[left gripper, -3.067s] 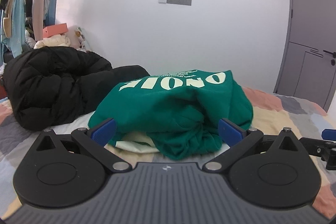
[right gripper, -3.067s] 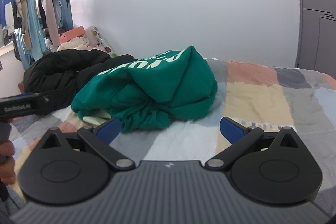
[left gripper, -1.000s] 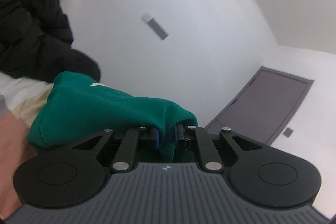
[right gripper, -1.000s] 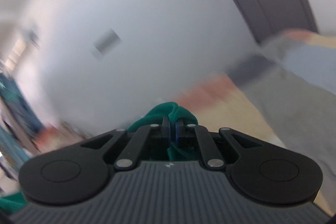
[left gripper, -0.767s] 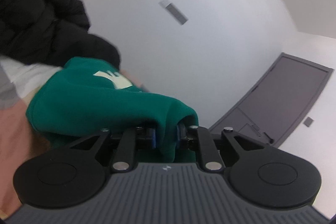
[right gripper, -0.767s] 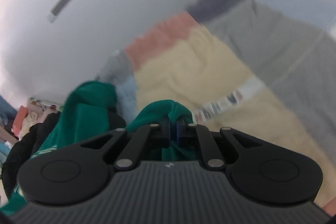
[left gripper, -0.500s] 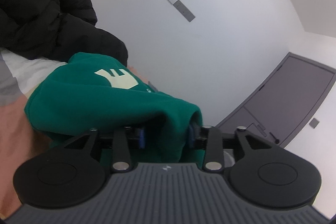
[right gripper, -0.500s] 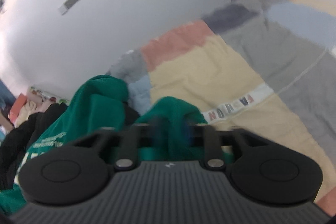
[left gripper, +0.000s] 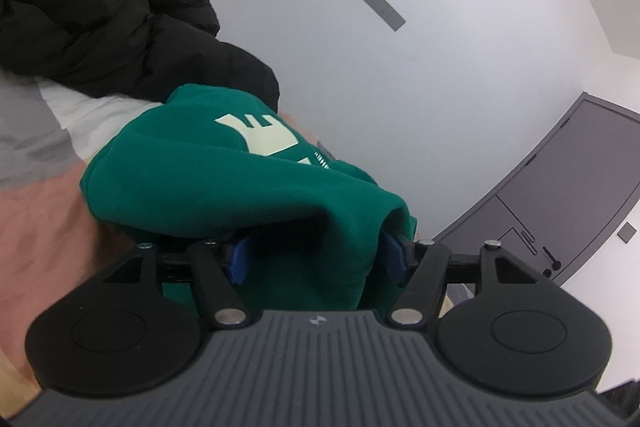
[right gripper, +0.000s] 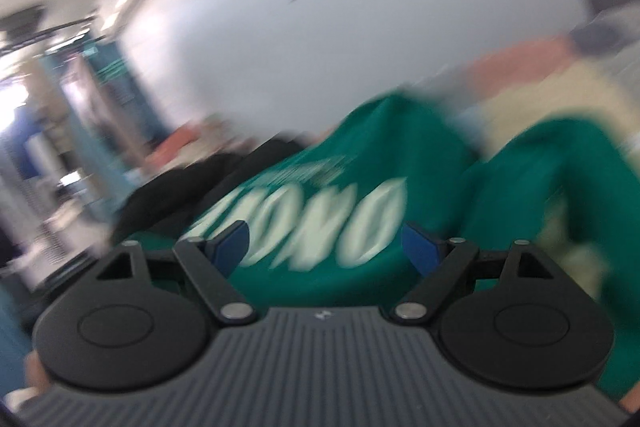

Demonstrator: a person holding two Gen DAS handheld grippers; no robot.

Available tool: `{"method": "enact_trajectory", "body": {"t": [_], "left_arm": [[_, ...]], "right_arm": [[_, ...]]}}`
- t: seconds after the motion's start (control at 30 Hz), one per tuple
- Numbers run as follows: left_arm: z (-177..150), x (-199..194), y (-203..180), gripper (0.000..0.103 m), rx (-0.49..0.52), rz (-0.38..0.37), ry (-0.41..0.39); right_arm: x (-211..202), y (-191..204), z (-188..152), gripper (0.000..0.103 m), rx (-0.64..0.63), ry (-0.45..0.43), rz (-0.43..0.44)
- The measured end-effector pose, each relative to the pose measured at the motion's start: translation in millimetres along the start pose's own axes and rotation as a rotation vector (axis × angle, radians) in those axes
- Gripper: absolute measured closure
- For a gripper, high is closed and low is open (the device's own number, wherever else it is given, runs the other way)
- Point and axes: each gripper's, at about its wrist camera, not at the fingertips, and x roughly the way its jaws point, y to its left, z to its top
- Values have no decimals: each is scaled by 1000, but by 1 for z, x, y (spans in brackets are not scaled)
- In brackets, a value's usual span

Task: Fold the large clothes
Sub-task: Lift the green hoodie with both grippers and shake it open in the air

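A green sweatshirt (left gripper: 224,183) with cream lettering lies bunched on the patchwork bedspread (left gripper: 44,211). My left gripper (left gripper: 316,259) is open, its blue pads wide apart, with a fold of the green cloth still draped between them. In the right wrist view, which is blurred by motion, the sweatshirt (right gripper: 340,195) fills the middle. My right gripper (right gripper: 324,247) is open just above it, with nothing held between its pads.
A black puffer jacket (left gripper: 92,7) is heaped at the left, behind the sweatshirt; it also shows in the right wrist view (right gripper: 192,187). A white wall and a grey door (left gripper: 560,195) stand behind the bed. Hanging clothes (right gripper: 80,87) are at the far left.
Both grippers were shut on folds of the green sweatshirt a second ago. Both have opened and let go. The right gripper has swung left toward the sweatshirt's lettering.
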Motion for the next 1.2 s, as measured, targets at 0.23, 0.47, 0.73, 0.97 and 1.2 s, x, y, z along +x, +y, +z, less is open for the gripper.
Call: {"method": "enact_trajectory", "body": {"t": [0.23, 0.47, 0.73, 0.97, 1.2], "left_arm": [[0, 2, 0, 33, -7, 17, -1], [-1, 7, 2, 33, -1, 6, -7], [-3, 13, 2, 33, 14, -27, -15], [-1, -6, 0, 33, -35, -129, -50], [-1, -6, 0, 38, -77, -235, -8]], "right_arm": [[44, 12, -64, 18, 134, 305, 155], [77, -14, -57, 18, 223, 234, 95], [84, -25, -37, 54, 260, 99, 124], [53, -20, -11, 95, 206, -29, 176], [9, -9, 34, 97, 131, -185, 243]]}}
